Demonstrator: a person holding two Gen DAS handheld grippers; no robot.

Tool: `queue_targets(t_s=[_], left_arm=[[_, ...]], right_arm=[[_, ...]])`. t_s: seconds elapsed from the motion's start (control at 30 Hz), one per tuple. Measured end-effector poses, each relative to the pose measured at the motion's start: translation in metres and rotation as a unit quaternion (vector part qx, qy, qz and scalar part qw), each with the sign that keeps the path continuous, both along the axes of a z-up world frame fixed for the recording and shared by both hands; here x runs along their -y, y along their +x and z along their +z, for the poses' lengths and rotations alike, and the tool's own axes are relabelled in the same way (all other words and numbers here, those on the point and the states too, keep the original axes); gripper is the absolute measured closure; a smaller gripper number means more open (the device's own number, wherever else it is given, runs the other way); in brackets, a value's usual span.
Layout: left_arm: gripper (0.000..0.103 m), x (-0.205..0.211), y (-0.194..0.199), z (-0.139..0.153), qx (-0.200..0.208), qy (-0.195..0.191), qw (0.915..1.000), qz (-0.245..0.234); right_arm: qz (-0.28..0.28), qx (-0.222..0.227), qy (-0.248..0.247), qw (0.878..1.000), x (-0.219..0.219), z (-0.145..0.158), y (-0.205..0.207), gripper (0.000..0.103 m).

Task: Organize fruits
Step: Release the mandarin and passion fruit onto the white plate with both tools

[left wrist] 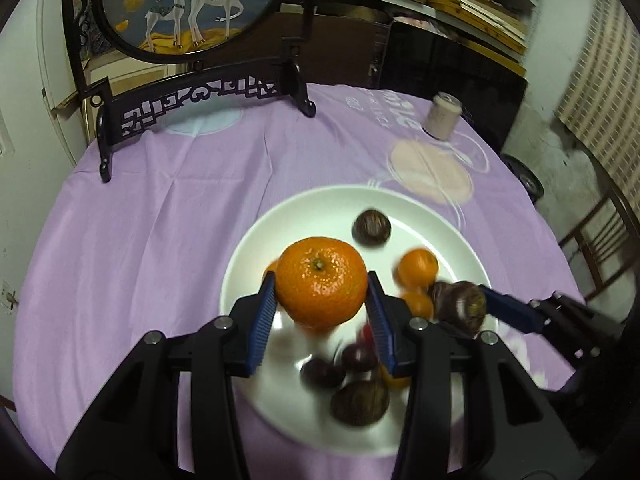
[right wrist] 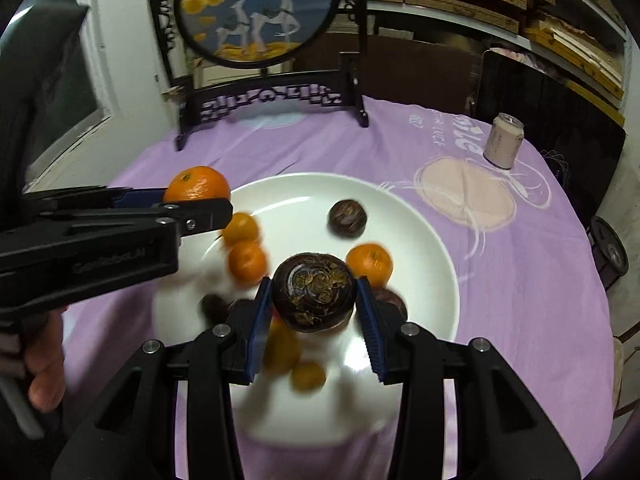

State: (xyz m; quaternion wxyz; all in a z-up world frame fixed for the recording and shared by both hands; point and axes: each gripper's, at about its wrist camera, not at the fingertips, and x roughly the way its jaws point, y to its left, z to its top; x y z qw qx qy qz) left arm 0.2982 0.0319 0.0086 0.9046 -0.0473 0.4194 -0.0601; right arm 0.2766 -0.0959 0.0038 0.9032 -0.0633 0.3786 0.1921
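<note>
Squarely, left gripper [left wrist: 321, 294] clamps the tangerine [left wrist: 321, 280].

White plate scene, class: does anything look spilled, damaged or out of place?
Nothing stands out. The white round plate holds loose fruit, the pale drink can stands upright, and each gripper holds one fruit.

Plate [left wrist: 256, 240]: plain white. Large mandarin [left wrist: 321, 280]: bright orange, green stem. Dark fruit [right wrist: 314, 290]: deep brown-purple, tan mottling. Tongs [left wrist: 321, 300]: black, blue ribbed pads [left wrist: 262, 320]. Tabletop cloth [left wrist: 160, 220]: lilac, peach circle, white line print. Can [right wrist: 503, 140]: pale pink-beige.
</note>
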Motion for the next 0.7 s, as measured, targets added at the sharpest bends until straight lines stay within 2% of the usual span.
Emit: queue_targets(t_s=[0.2, 0.7], left_arm=[[0.058, 0.01, 0.008, -0.012, -0.007, 0.0, 0.9998, -0.016], [0.058, 0.01, 0.006, -0.011, -0.007, 0.002, 0.9998, -0.02]], right_arm=[[0.004, -0.011, 0.013, 1.0, 0.002, -0.007, 0.015, 0.061], [0.004, -0.016, 0.01, 1.0, -0.001, -0.009, 0.017, 0.06]])
